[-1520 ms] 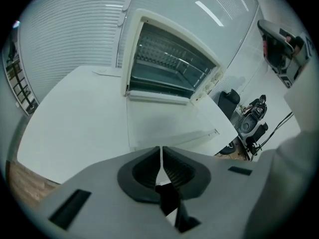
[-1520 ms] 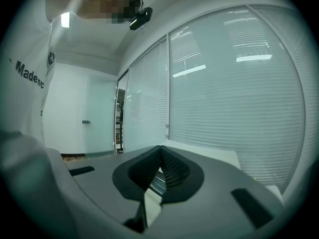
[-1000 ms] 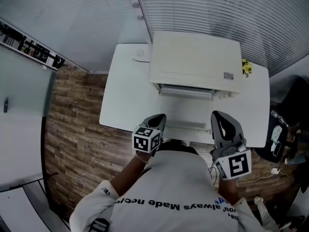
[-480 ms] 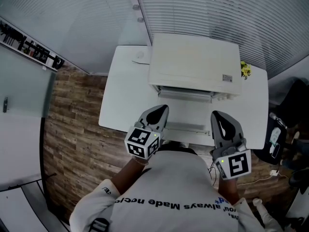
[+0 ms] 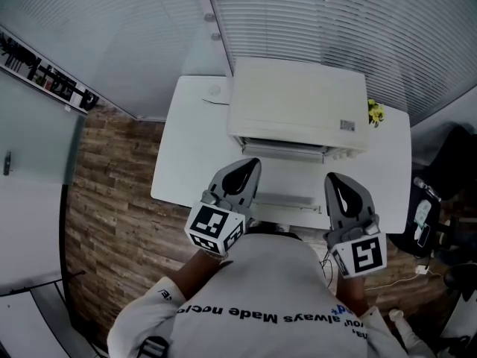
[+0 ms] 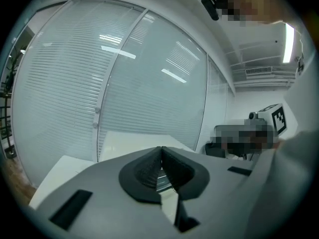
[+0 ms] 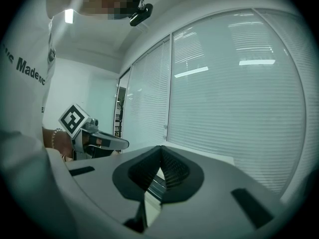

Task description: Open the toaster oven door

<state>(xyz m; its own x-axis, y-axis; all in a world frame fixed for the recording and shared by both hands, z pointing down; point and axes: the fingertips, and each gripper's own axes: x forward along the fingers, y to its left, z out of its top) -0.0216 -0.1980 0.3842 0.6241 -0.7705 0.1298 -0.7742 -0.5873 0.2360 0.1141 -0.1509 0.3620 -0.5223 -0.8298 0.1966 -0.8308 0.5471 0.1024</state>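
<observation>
The white toaster oven point(image 5: 298, 103) stands on the white table point(image 5: 182, 155), seen from above in the head view. From its front a pale panel point(image 5: 287, 177) reaches toward me, with a bar point(image 5: 287, 199) at its near edge; it looks like the door lying flat. My left gripper point(image 5: 249, 165) hovers over the panel's left near corner, my right gripper point(image 5: 333, 178) over its right near corner. Both are shut and hold nothing. In the left gripper view the left gripper point(image 6: 160, 149) has its pads together, as does the right gripper point(image 7: 160, 148) in its own view.
A small yellow flower point(image 5: 376, 112) sits on the table behind the oven's right side. Window blinds point(image 5: 335, 21) run right behind the table. Wooden floor point(image 5: 112, 200) lies to the left. Dark clutter and a chair point(image 5: 447, 170) stand at the right.
My left gripper has swung slightly left and back toward me, its marker cube dropping lower in the head view. The right gripper has stayed put.
</observation>
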